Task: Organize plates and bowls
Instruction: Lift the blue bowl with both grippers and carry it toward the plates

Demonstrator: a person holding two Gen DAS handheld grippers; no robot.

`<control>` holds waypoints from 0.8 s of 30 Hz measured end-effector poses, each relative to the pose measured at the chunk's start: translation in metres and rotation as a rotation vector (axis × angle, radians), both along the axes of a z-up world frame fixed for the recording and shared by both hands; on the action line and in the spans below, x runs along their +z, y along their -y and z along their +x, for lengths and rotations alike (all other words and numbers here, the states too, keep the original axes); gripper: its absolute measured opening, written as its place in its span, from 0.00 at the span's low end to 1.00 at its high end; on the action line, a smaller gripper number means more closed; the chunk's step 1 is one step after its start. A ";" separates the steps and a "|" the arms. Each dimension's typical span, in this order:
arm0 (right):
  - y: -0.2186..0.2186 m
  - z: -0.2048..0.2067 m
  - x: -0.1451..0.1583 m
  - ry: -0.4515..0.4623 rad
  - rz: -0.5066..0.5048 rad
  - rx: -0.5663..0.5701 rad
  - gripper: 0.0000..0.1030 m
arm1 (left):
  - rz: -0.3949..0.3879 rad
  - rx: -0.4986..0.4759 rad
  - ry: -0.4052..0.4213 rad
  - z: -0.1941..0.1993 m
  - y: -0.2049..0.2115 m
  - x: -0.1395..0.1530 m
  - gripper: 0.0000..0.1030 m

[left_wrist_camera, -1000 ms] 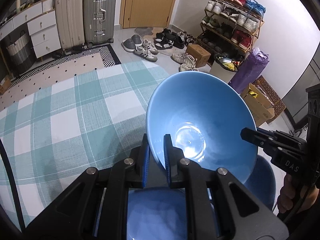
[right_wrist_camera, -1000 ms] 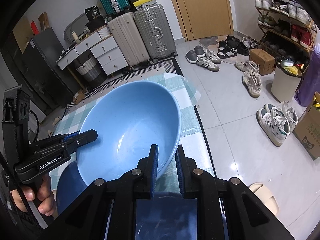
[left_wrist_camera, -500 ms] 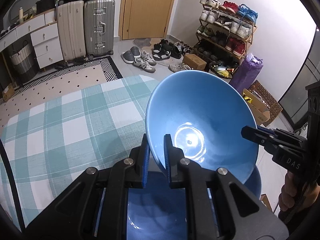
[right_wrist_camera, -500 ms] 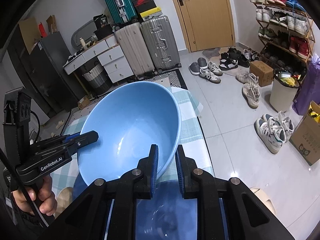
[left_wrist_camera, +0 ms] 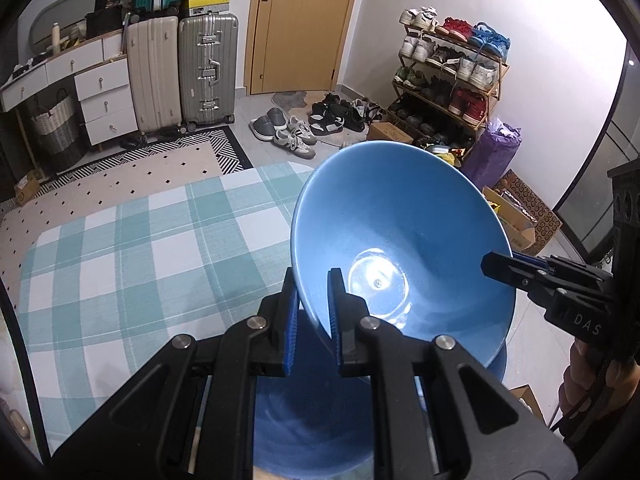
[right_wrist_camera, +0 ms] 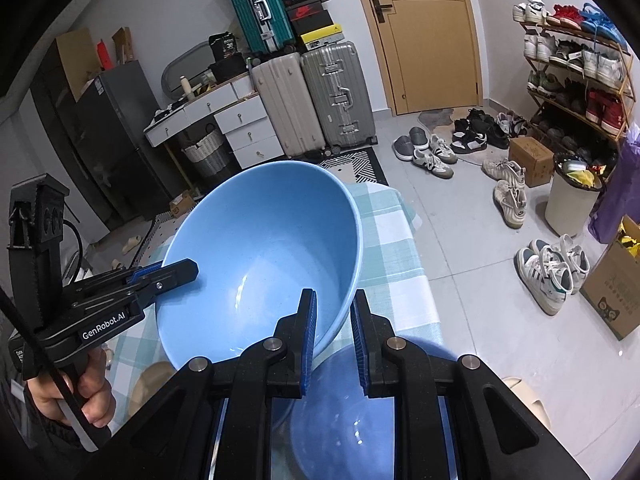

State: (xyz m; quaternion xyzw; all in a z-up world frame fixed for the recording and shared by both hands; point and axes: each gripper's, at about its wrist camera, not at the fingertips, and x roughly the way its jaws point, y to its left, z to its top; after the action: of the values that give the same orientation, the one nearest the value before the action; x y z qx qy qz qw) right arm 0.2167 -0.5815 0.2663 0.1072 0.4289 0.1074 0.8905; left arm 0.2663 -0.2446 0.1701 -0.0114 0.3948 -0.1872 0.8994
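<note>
A light blue bowl (left_wrist_camera: 400,236) is held in the air between both grippers, also seen in the right wrist view (right_wrist_camera: 260,256). My left gripper (left_wrist_camera: 312,312) is shut on its left rim. My right gripper (right_wrist_camera: 334,332) is shut on its right rim; it also shows in the left wrist view (left_wrist_camera: 520,276). The left gripper shows in the right wrist view (right_wrist_camera: 168,276). A darker blue bowl (left_wrist_camera: 312,420) sits below the held one on the table, also in the right wrist view (right_wrist_camera: 352,416). A beige dish (right_wrist_camera: 150,380) lies partly hidden under the held bowl.
The table has a green and white checked cloth (left_wrist_camera: 140,256), with its right edge by the bowls (right_wrist_camera: 416,264). Beyond it are a patterned rug (left_wrist_camera: 120,176), suitcases (left_wrist_camera: 208,68), a drawer unit (left_wrist_camera: 104,96), a shoe rack (left_wrist_camera: 448,76) and loose shoes (right_wrist_camera: 552,272) on the floor.
Both grippers have lifted the light blue bowl higher above the darker bowl and the table. The grips on the rim are unchanged.
</note>
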 end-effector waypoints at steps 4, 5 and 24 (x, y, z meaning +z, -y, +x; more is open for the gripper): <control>-0.012 -0.008 0.004 0.007 0.001 0.018 0.17 | -0.001 0.013 0.003 -0.017 -0.014 0.004 0.10; -0.015 -0.010 0.005 0.008 0.001 0.024 0.17 | -0.002 0.015 0.002 -0.019 -0.016 0.004 0.10; -0.056 -0.031 -0.005 -0.009 0.007 0.106 0.18 | -0.001 0.073 -0.012 -0.067 -0.065 -0.002 0.10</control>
State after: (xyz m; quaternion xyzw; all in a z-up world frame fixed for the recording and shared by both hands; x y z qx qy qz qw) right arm 0.1853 -0.5252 0.2612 0.0879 0.4375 0.1555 0.8813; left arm 0.1997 -0.1796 0.1678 -0.0274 0.3995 -0.1543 0.9032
